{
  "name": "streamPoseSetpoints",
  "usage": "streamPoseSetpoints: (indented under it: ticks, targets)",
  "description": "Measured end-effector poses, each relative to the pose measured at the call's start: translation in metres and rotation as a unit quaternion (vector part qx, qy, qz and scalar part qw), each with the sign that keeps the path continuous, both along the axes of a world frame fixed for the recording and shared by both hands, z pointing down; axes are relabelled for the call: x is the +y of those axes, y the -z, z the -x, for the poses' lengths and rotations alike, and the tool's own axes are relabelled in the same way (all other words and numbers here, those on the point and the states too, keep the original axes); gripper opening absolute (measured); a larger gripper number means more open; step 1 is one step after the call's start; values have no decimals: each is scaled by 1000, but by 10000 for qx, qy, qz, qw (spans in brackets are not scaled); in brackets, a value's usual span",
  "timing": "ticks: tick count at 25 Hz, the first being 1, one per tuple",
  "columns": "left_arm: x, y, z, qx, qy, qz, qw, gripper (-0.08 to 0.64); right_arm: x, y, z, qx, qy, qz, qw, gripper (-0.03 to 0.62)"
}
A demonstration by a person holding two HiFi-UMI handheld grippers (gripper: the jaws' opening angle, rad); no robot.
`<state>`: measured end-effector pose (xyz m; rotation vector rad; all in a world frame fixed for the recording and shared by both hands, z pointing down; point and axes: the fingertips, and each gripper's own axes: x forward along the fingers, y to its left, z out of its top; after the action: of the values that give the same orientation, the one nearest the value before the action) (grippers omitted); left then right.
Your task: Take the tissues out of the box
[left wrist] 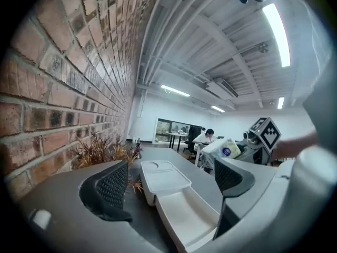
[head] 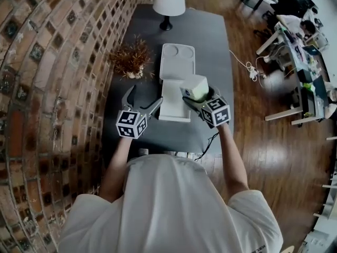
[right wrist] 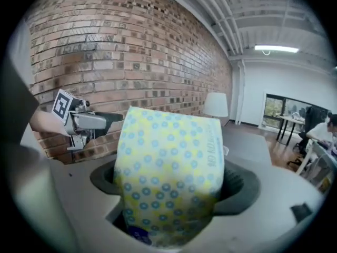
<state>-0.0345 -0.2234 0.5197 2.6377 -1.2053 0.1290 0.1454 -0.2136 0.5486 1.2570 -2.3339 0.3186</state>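
A soft tissue pack [right wrist: 168, 173], pale yellow with blue dots, fills the space between my right gripper's [right wrist: 171, 183] jaws, which are shut on it. In the head view the tissue pack [head: 196, 86] is held in the air above the white box [head: 175, 91], with the right gripper [head: 202, 97] under it. The box lies open on the dark table [head: 210, 41], its lid [head: 177, 61] folded back. My left gripper [head: 142, 100] hangs to the left of the box, jaws apart and nothing between them. In the left gripper view the open box [left wrist: 184, 212] lies ahead of the left gripper [left wrist: 171, 181], and the tissue pack [left wrist: 224, 148] shows at the right.
A dried plant [head: 131, 59] stands left of the box by the brick wall [head: 47, 78]. A white lamp [head: 169, 3] stands at the table's far end. A cable [head: 247, 66] runs over the wooden floor on the right, and desks [head: 295, 51] with a seated person lie beyond.
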Motion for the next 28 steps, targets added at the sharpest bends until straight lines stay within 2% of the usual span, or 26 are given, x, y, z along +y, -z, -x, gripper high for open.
streamPoseSetpoints:
  ticks: [3, 6, 8, 10, 12, 16, 18, 23, 28]
  targets:
    - [-3, 12, -3, 162, -20, -63, 9998, 505, 10, 16, -13, -233, -378, -267, 9987, 486]
    - [-4, 20, -5, 67, -57, -214, 9997, 505, 17, 36, -27, -645, -818, -635, 9925, 486]
    - [-2, 23, -6, -32, -44, -323, 9995, 505, 24, 56, -35, -1099, -1083, -958, 9834, 486]
    - [-2, 25, -3, -137, 39, -435, 9989, 505, 33, 83, -40, -1593, -1312, -1336, 9693, 486]
    - [-1, 29, 2, -203, 171, -561, 9981, 505, 44, 105, -43, -1822, -1535, -1692, 9564, 486]
    - [9, 41, 6, -300, 272, -826, 9958, 505, 69, 133, -52, -1885, -1881, -2281, 9365, 486]
    - [16, 48, 6, -308, 264, -933, 9948, 500, 82, 141, -54, -1846, -1938, -2482, 9310, 488]
    - [26, 66, 13, -103, 440, -1160, 9922, 494, 105, 141, -57, -1610, -2176, -2759, 9223, 489]
    - [40, 73, 23, -19, 629, -1398, 9882, 494, 125, 123, -56, -1218, -2374, -2786, 9226, 491]
